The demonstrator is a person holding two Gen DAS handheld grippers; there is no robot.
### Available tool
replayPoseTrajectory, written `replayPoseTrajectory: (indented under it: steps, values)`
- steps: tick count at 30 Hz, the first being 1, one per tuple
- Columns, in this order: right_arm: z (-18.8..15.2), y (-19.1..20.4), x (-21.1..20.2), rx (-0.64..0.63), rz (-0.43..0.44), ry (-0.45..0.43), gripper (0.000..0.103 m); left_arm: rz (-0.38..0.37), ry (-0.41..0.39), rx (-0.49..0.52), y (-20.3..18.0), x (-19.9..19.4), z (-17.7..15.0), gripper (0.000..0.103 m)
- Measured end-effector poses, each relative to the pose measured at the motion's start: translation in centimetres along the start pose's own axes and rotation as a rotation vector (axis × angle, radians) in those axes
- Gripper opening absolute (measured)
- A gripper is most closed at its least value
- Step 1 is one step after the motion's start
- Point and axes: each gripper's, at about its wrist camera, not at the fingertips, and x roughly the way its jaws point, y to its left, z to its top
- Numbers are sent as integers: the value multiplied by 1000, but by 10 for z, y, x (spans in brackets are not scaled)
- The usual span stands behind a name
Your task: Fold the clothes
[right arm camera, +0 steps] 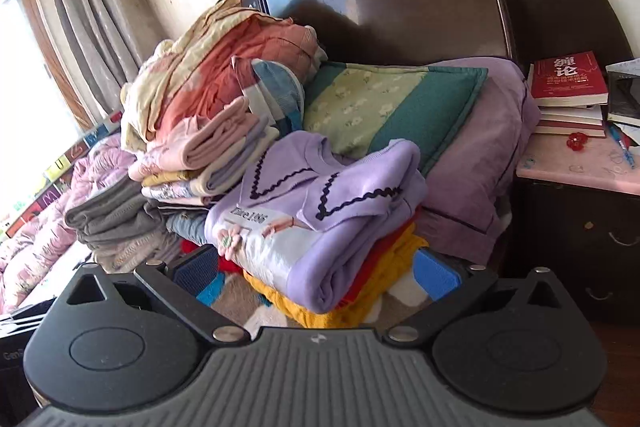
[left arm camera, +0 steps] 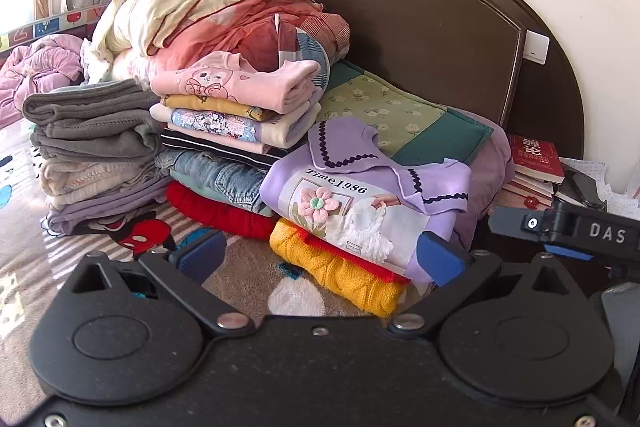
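A folded lilac sweatshirt (left arm camera: 360, 195) (right arm camera: 320, 215) with a flower patch and black wavy trim lies on top of a red layer and a yellow knit sweater (left arm camera: 340, 275) (right arm camera: 360, 291). My left gripper (left arm camera: 320, 259) is open just in front of this small stack, nothing between its blue pads. My right gripper (right arm camera: 316, 273) is open too, its pads either side of the stack's near edge without touching it. Part of the right gripper (left arm camera: 568, 227) shows at the right of the left wrist view.
Taller stacks of folded clothes (left arm camera: 224, 131) and grey garments (left arm camera: 92, 139) stand to the left. Crumpled bedding (left arm camera: 208, 11) lies behind them. A green floral pillow (right arm camera: 392, 103) leans on the dark headboard (left arm camera: 420, 39). Books (right arm camera: 568, 87) sit on a nightstand (right arm camera: 580, 167) at the right.
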Motion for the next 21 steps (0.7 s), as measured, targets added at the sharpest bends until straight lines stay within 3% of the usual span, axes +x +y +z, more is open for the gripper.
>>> replayPoseTrajectory:
  steps: [6,13,21]
  values:
    - [-7,2,-5,-37,-46,75,103,0,-1,4,-14,-16,-5,103]
    - [-10,6,-21,-90,-77,69,103,62,29,12,-25,-23,-7,103]
    - [-14,16,-36,-144,-98,55,103,54,28,-23,-22,-35,-18,103]
